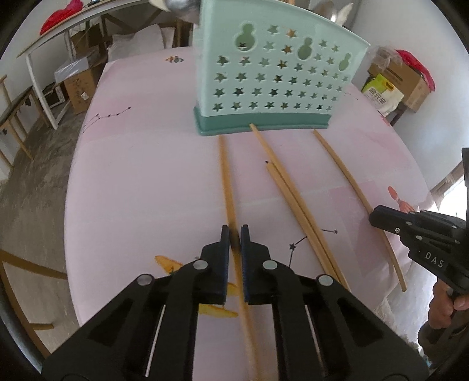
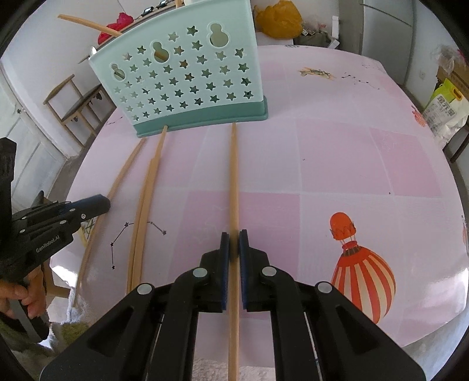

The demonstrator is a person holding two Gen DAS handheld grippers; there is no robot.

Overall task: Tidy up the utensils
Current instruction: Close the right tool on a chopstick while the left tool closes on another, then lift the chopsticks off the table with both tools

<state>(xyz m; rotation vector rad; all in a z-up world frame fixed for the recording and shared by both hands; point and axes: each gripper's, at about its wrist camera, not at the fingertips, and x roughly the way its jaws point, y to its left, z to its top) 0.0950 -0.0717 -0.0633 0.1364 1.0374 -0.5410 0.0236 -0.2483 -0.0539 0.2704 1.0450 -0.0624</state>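
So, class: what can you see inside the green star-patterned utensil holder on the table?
Through the holder's star and gourd-shaped holes, wooden chopstick pieces show, and one chopstick sticks out above its rim. A shiny metal utensil rises above it too. The solid walls and base hide the rest.

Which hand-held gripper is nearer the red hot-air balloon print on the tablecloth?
Right. The right hand-held gripper sits just beside the balloon print; the left hand-held gripper lies beyond the paired chopsticks, farther away.
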